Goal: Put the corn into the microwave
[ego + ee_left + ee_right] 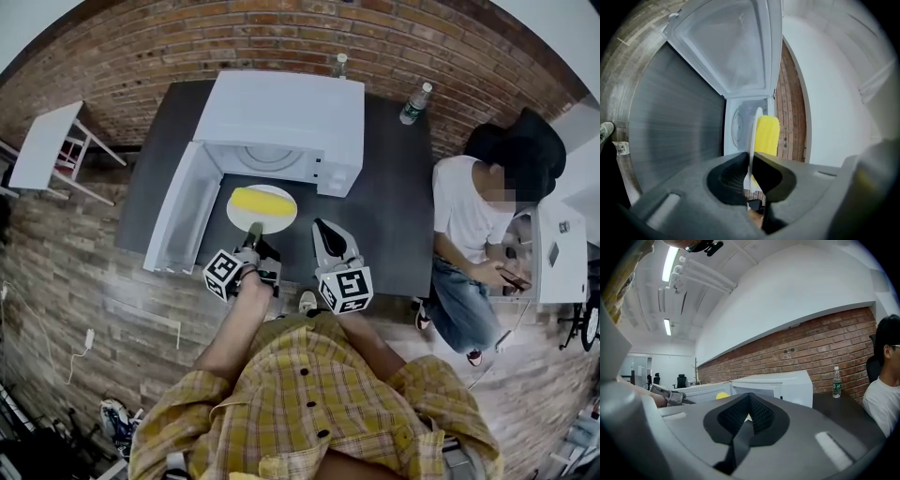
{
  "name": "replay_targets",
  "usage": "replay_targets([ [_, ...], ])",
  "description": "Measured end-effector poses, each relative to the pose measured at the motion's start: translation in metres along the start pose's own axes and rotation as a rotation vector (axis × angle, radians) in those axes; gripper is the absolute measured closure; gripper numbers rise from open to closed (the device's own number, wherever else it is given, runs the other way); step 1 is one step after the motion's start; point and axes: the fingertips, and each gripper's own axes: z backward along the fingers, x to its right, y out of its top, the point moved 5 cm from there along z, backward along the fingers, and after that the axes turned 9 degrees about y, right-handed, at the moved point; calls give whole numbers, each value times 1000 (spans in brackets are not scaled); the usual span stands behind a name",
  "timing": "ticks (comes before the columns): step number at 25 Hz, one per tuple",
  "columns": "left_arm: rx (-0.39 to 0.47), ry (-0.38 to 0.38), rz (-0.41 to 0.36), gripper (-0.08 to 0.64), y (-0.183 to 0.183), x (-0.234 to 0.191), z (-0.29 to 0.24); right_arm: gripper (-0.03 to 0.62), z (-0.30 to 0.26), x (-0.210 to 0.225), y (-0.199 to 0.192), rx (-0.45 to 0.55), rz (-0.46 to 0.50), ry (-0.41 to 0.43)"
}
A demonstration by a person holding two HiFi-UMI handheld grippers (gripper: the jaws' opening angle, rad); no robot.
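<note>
A yellow corn cob [260, 200] lies on a white plate [282, 219] on the dark table, just in front of the open white microwave [281, 117]. My left gripper [254, 229] is shut on the plate's near rim. In the left gripper view the plate [754, 126] stands edge-on between the jaws, the corn [767, 136] is on its right side, and the microwave's cavity with its turntable [738, 124] is beyond. My left gripper [751, 157] pinches that rim. My right gripper [318, 226] hovers to the plate's right, shut and holding nothing; my right gripper [749, 398] faces the microwave [776, 383].
The microwave door [180, 208] hangs open to the left, beside the plate. Two water bottles [415, 103] stand at the table's back. A seated person [473, 211] is at the table's right end. A white stool [45, 143] stands at the far left.
</note>
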Motion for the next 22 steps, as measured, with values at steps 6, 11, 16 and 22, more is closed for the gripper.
replay_targets([
  [6, 14, 10, 6, 535, 3, 0, -26, 595, -10, 9, 0, -3, -7, 0],
  [11, 31, 16, -3, 535, 9, -6, -49, 595, -16, 13, -2, -7, -5, 16],
  [16, 50, 24, 21, 534, 15, -14, -73, 595, -20, 21, -4, -14, -6, 18],
  [22, 73, 32, 23, 534, 26, -17, -98, 595, -26, 31, -5, -21, -1, 16],
])
